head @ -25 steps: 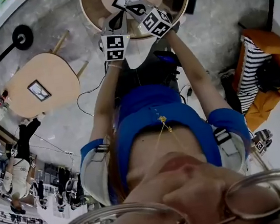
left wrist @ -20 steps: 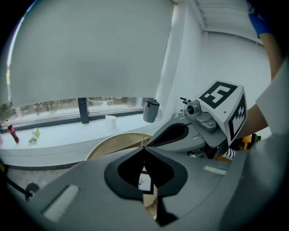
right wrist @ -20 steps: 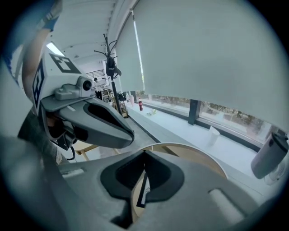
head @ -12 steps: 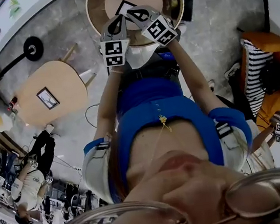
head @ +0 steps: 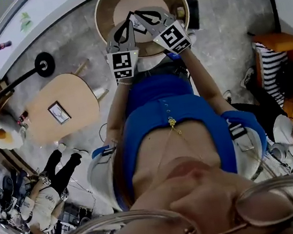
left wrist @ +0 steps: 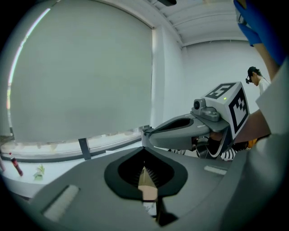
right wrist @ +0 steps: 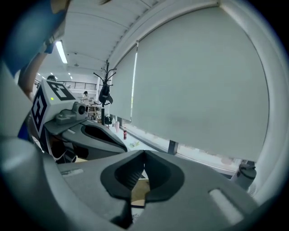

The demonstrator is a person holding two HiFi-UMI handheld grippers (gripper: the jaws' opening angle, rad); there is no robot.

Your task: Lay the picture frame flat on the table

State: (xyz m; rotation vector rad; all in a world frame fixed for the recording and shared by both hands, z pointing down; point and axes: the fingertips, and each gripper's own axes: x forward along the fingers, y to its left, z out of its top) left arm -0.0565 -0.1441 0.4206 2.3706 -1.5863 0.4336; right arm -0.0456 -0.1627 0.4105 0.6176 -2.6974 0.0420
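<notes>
A round wooden table [head: 105, 6] stands in front of me at the top of the head view. Only a dark-edged corner of the picture frame [head: 131, 16] shows on its light top; the grippers cover the rest. My left gripper [head: 130, 25] and right gripper [head: 139, 14] hang side by side above it, tips close together, both shut and empty. In the left gripper view the jaws [left wrist: 144, 151] meet, with tan tabletop below. The right gripper's jaws [right wrist: 143, 155] also meet.
An oval wooden table [head: 78, 91] at the left carries a small framed picture [head: 59, 112]. A floor lamp base [head: 45, 64] stands beside it. An orange seat with a striped cushion [head: 271, 61] is at the right. People stand at the lower left [head: 39, 202].
Both grippers have risen above the round table and tilted up toward level, staying shut. More of the frame was visible a second ago; the grippers now cover most of it.
</notes>
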